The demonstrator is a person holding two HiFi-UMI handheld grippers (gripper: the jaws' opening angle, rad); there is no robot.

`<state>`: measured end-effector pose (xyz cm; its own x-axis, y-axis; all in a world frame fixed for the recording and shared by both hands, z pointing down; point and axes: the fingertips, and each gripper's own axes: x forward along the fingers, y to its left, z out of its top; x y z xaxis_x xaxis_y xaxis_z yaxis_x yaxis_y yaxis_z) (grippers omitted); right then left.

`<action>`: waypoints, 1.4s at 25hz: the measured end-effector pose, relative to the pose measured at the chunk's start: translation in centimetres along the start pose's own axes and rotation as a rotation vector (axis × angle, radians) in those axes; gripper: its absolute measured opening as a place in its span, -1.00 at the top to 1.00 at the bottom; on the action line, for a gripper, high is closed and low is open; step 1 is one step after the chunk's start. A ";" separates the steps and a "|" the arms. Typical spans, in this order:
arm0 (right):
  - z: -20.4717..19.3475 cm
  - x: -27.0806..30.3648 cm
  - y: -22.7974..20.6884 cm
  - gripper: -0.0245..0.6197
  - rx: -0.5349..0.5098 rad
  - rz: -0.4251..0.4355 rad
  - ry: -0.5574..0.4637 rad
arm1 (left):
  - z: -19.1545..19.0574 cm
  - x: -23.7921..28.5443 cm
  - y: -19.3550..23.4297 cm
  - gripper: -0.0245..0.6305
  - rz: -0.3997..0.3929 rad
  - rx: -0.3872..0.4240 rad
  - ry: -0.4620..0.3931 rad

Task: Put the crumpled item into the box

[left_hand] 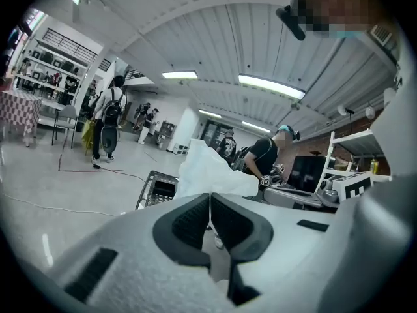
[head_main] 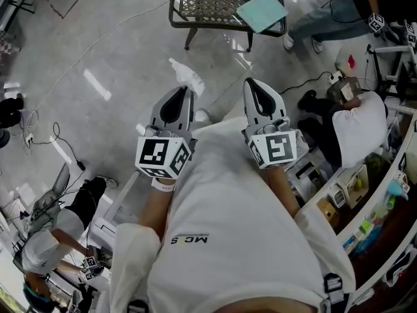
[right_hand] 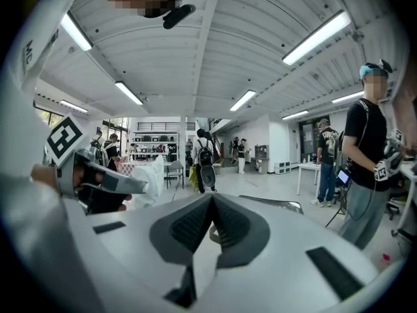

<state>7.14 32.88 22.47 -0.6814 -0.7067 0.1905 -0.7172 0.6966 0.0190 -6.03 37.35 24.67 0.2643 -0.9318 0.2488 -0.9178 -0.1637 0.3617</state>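
Near our chest, we grip the crumpled item (head_main: 184, 74) in the left gripper (head_main: 186, 91); the right gripper (head_main: 253, 83) is closed, empty; boxing remains.

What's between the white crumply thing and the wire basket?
Just bare shiny floor, seen in the head view, between the crumpled item in the left gripper and the wire basket.

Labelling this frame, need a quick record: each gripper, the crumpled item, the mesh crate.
left gripper: shut on white crumpled item, pinched at the tips of its fingers
right gripper: shut, nothing held
white crumpled item: in the air, outside the crate
mesh crate: on the floor ahead, teal sheet across its right corner
task: item not yet placed
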 end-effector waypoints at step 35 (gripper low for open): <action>0.7 40.0 -20.3 0.88 0.202 0.177 0.116 | 14.0 37.2 17.5 0.84 0.108 0.024 0.197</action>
<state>-5.63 -9.58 29.04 -0.7855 -0.5493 0.2850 -0.6113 0.7607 -0.2186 -16.40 -4.71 27.67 0.2148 -0.8637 0.4560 -0.9501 -0.0767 0.3023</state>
